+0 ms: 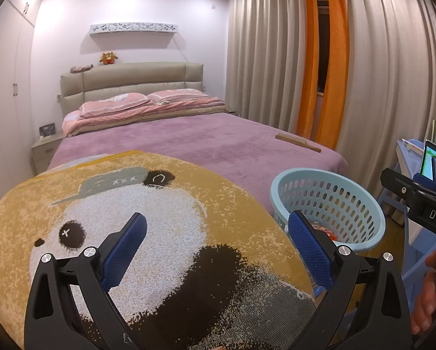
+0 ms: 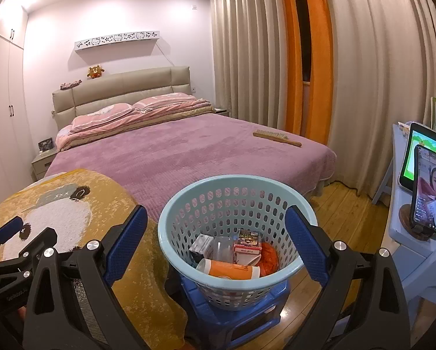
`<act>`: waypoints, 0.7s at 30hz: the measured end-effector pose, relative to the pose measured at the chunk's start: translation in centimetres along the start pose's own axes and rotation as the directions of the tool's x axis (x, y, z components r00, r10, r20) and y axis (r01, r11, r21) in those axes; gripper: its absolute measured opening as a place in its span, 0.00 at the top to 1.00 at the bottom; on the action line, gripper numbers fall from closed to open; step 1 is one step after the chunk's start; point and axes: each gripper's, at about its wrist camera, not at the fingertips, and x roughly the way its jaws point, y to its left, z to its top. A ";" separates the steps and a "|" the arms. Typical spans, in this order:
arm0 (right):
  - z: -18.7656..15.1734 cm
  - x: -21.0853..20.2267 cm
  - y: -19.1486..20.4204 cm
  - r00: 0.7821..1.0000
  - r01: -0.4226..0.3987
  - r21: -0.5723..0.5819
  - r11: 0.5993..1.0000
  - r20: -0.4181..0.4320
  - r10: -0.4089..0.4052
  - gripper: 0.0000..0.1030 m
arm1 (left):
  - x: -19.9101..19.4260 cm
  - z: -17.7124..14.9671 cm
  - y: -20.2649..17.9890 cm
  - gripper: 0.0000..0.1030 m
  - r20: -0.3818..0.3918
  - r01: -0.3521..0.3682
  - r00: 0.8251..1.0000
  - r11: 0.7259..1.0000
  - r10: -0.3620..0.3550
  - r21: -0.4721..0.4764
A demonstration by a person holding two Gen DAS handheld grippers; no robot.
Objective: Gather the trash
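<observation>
Hovering over the panda mat [image 1: 148,233], the left claw [image 1: 216,240] stands wide open and holds nothing. The right claw [image 2: 216,237] is likewise spread wide and empty, aimed at the basket [image 2: 174,250] just ahead of it. The basket sits on a blue stool [image 2: 238,315] beside the mat. Inside lie the collected trash items: an orange-and-white bottle [image 2: 232,269], a small box [image 2: 247,240], a clear container [image 2: 222,248] and a red-orange bag [image 2: 269,256]. No loose trash shows on the mat, so the collection appears near complete. Before closing the step, scan the mat and floor [image 2: 343,213] for missed pieces; keep both claws clear of the basket rim to avoid tipping it off the stool. Beyond, a brush [image 2: 276,137] lies on the bed [image 2: 189,151]; whether it counts as trash cannot be told.
</observation>
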 end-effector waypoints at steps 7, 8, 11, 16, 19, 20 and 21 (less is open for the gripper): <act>-0.2 0.3 0.1 1.000 -0.004 0.003 1.000 -0.006 0.004 0.12 | 0.0 0.1 -0.1 0.08 0.002 0.011 1.000 1.000 -0.011 0.002; -0.2 0.3 0.1 1.000 -0.003 0.001 1.000 -0.006 0.003 0.12 | 0.0 0.1 -0.1 0.08 0.002 0.012 1.000 1.000 -0.012 0.003; -0.2 0.4 0.1 1.000 -0.003 0.000 1.000 -0.004 0.003 0.12 | 0.0 0.1 -0.1 0.08 0.004 0.011 1.000 1.000 -0.011 0.003; -0.2 0.4 0.1 1.000 -0.003 0.000 1.000 -0.005 0.003 0.12 | -0.1 0.0 -0.1 0.08 0.004 0.012 1.000 1.000 -0.012 0.003; -0.2 0.5 0.1 1.000 -0.004 0.000 1.000 -0.005 0.004 0.12 | -0.1 0.0 -0.1 0.08 0.004 0.011 1.000 1.000 -0.011 0.003; -0.2 0.5 0.1 1.000 -0.004 0.000 1.000 -0.006 0.004 0.12 | -0.1 0.0 -0.1 0.08 0.004 0.012 1.000 1.000 -0.012 0.003; -0.2 0.5 0.1 1.000 -0.005 0.000 1.000 -0.006 0.005 0.12 | -0.1 0.0 -0.1 0.08 0.004 0.012 1.000 1.000 -0.012 0.003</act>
